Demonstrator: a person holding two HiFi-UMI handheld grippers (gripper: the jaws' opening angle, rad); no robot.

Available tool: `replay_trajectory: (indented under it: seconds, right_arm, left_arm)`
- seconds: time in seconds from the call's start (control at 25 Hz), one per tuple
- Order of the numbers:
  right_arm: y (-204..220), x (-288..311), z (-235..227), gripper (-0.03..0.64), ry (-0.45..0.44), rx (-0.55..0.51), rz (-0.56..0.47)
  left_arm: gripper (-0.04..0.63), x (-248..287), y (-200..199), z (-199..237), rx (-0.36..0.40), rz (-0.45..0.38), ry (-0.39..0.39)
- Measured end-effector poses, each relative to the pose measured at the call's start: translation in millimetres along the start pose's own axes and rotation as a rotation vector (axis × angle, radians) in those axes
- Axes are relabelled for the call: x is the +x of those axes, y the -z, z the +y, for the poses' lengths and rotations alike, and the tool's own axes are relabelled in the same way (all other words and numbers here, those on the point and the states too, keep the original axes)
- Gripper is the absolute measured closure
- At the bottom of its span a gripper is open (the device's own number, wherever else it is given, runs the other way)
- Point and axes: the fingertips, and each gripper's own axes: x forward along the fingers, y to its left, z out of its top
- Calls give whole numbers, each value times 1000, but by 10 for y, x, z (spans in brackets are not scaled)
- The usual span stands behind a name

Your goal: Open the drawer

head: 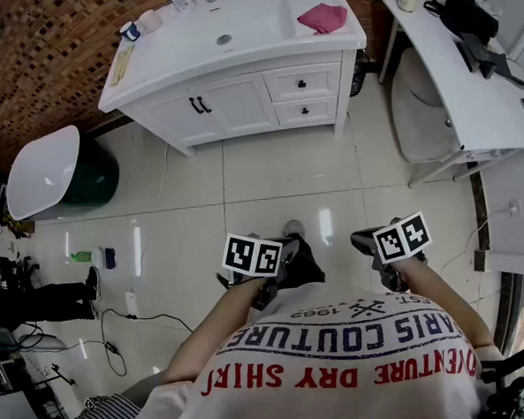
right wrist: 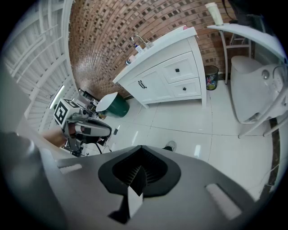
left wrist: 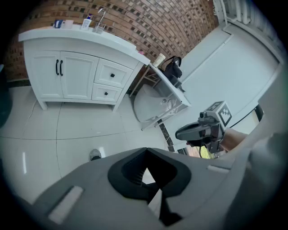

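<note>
A white vanity (head: 234,46) stands against the brick wall, far ahead of me. At its right side are two shut drawers with dark knobs, the upper drawer (head: 303,82) over the lower drawer (head: 306,111). They also show as the upper drawer (left wrist: 113,74) in the left gripper view and the upper drawer (right wrist: 177,69) in the right gripper view. My left gripper (head: 279,263) and right gripper (head: 363,239) are held close to my body over the tiled floor, well short of the vanity. Both are shut with nothing between the jaws: left gripper (left wrist: 146,173), right gripper (right wrist: 135,177).
Left of the drawers the vanity has two cupboard doors (head: 203,106). A pink cloth (head: 323,17) lies on the vanity top. A white table (head: 467,85) with dark gear stands at the right. A green bin with a white lid (head: 47,173) and floor cables (head: 118,319) are at the left.
</note>
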Motion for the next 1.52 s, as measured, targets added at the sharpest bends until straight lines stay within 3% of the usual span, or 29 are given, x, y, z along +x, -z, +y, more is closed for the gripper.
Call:
replay_trajectory:
  seconds: [0.32, 0.48, 0.68, 0.84, 1.08, 1.52]
  right_arm:
    - [-1663, 734, -383, 611, 71, 101, -24]
    - [-2408, 853, -483, 611, 150, 121, -59]
    - [-3126, 945, -704, 609, 210, 132, -113]
    - [-3562, 1004, -901, 609, 233, 132, -144]
    - [-4039, 1063, -1165, 589, 176, 156, -182]
    - [-4704, 1646, -2098, 518, 299, 142, -247]
  left_arm:
    - [600, 24, -1484, 1261, 9, 21, -31]
    - [600, -48, -2186, 1564, 45, 37, -6]
    - [600, -33, -2723, 1841, 56, 65, 10]
    - [600, -38, -2895, 1812, 82, 68, 49]
    - [600, -51, -2839, 1844, 10, 66, 51]
    - [600, 245, -3119, 2243, -46, 39, 14]
